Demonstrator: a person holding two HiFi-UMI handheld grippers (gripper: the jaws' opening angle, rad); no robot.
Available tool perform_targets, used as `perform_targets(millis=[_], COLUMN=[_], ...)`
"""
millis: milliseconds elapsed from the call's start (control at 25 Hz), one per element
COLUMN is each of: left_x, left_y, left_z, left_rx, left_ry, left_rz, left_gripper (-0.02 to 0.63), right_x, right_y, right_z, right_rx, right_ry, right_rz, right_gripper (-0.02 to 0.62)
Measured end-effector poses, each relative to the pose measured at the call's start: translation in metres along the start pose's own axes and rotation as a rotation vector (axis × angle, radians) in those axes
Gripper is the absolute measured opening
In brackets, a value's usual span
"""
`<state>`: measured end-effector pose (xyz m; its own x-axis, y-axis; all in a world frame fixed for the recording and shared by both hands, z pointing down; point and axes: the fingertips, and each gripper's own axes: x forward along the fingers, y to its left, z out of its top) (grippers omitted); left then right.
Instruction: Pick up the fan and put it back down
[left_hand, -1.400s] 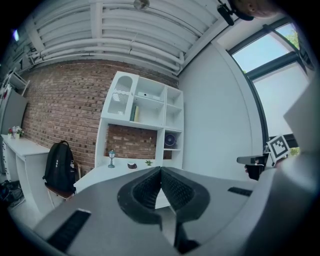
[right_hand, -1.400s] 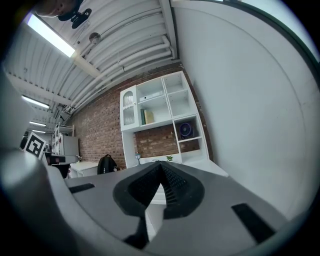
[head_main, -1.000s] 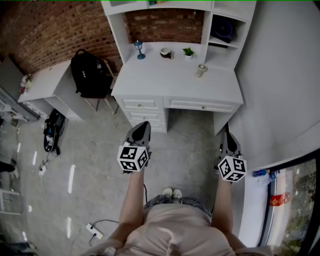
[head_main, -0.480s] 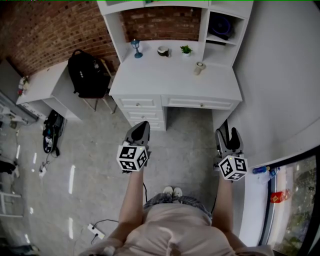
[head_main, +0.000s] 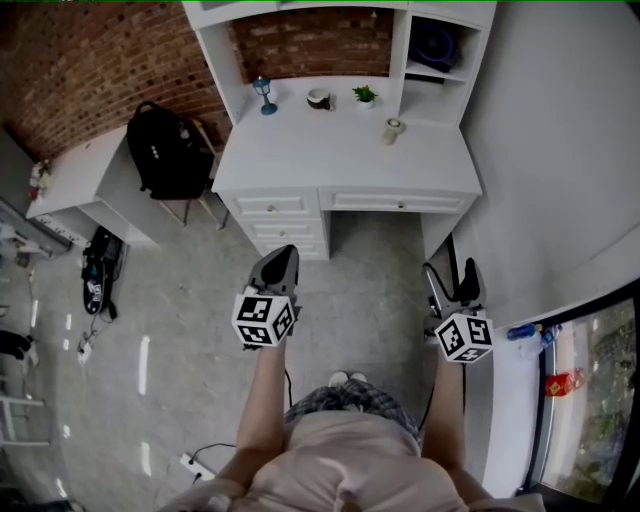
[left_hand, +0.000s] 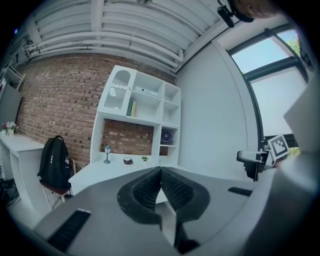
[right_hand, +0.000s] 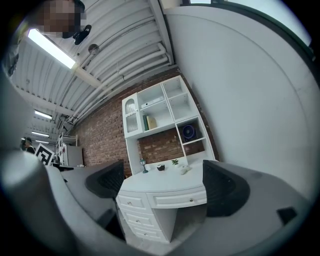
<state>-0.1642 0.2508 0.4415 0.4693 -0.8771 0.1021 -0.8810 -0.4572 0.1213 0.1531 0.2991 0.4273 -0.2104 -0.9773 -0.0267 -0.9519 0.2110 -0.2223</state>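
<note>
The fan (head_main: 437, 45) is dark blue and round. It stands in a shelf cubby at the upper right of the white desk (head_main: 340, 150), and it also shows small in the left gripper view (left_hand: 167, 136) and the right gripper view (right_hand: 189, 131). Both grippers hover over the floor, well short of the desk and pointing toward it. My left gripper (head_main: 281, 262) is shut, its pads meeting with nothing between them (left_hand: 161, 172). My right gripper (head_main: 450, 277) is open; its jaws have just been opening and stand wide apart with nothing between them (right_hand: 164, 182).
On the desk top stand a small blue lamp (head_main: 264, 95), a bowl (head_main: 318, 98), a little plant (head_main: 364, 94) and a cup (head_main: 392, 130). A black backpack (head_main: 165, 150) rests on a chair left of the desk. A white wall (head_main: 560, 150) runs along the right.
The right gripper's jaws went from shut to wide open. The left gripper stayed shut. Both hands kept their place.
</note>
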Motion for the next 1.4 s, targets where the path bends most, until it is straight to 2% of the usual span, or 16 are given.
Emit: perform_targets(millis=[400, 800, 1080, 1400], left_x=[0.007, 0.058, 0.145, 0.258], left_y=[0.005, 0.023, 0.05, 0.092], left_z=[0.005, 0.012, 0.007, 0.022], left_rx=[0.011, 0.012, 0.021, 0.004], left_ry=[-0.006, -0.008, -0.001, 0.019], left_rz=[-0.02, -0.021, -0.011, 0.013], left_gripper=[0.028, 0.028, 0.028, 0.028], right_x=[0.008, 0.06, 0.15, 0.28], right_y=[0.006, -0.007, -0.045, -0.079], right_z=[-0.003, -0.004, -0.017, -0.015], right_rx=[0.006, 0.013, 0.028, 0.031], right_ry=[-0.004, 0.002, -0.001, 0.044], right_rz=[-0.009, 0.0, 0.016, 0.054], right_gripper=[0.485, 0.484, 0.484, 0.483])
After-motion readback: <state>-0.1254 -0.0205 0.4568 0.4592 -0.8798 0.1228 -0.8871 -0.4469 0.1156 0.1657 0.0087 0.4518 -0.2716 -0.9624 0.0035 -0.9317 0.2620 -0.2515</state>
